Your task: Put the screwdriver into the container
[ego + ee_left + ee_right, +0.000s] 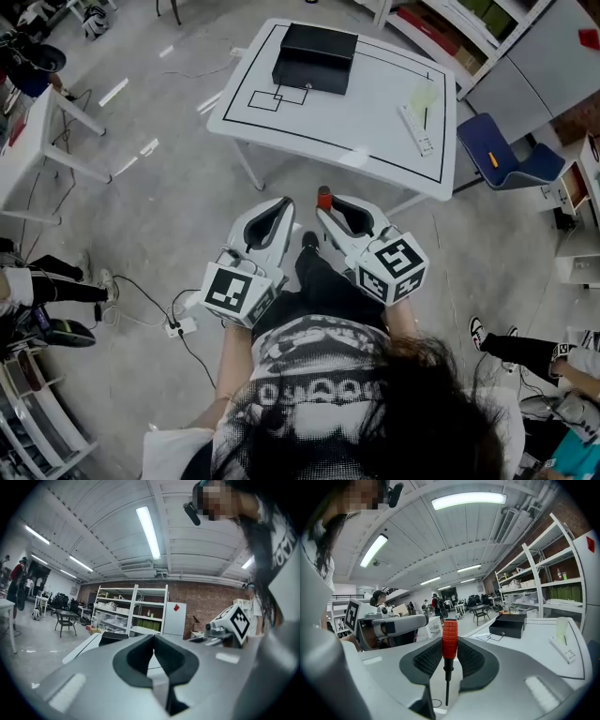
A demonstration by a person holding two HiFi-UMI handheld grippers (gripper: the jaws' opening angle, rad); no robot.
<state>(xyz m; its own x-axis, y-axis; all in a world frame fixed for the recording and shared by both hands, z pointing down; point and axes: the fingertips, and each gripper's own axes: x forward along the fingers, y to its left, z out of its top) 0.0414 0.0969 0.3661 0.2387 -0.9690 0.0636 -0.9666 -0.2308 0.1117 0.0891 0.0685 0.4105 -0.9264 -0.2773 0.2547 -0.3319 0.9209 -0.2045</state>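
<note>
A screwdriver [449, 641] with a red handle stands upright between the pads of my right gripper [450, 644], its dark shaft hanging down. My right gripper [323, 210] is shut on the handle, and the red top [324, 198] sticks out above the tips. My left gripper [285, 204] is beside it, shut with nothing in it [153, 638]. Both grippers hang over the floor, short of the white table [375, 127]. The container is a black box [315, 56] at the table's far left, also in the right gripper view [509, 625].
A white strip-shaped object [417, 129] and a pale translucent object [424, 94] lie on the table's right side. A blue chair [502, 157] stands to the right, shelves behind it. A socket strip [180, 326] with cables lies on the floor at left. People's legs show at both edges.
</note>
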